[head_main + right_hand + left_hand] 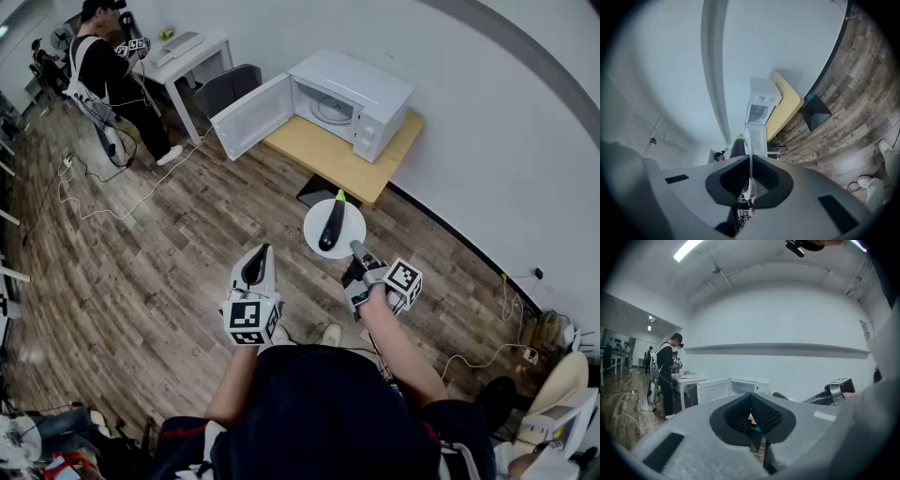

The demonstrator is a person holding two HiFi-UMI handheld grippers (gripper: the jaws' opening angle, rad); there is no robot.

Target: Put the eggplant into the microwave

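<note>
A dark purple eggplant with a green tip lies on a round white plate held in the air. My right gripper is shut on the plate's near rim; in the right gripper view the rim runs edge-on between the jaws, with the eggplant behind it. The white microwave stands ahead on a low wooden table, its door swung open to the left. My left gripper hovers left of the plate, shut and holding nothing. The left gripper view also catches the microwave.
Another person stands at the back left beside a white desk and a grey chair. Cables trail over the wooden floor. A black object lies under the table. The white wall runs along the right.
</note>
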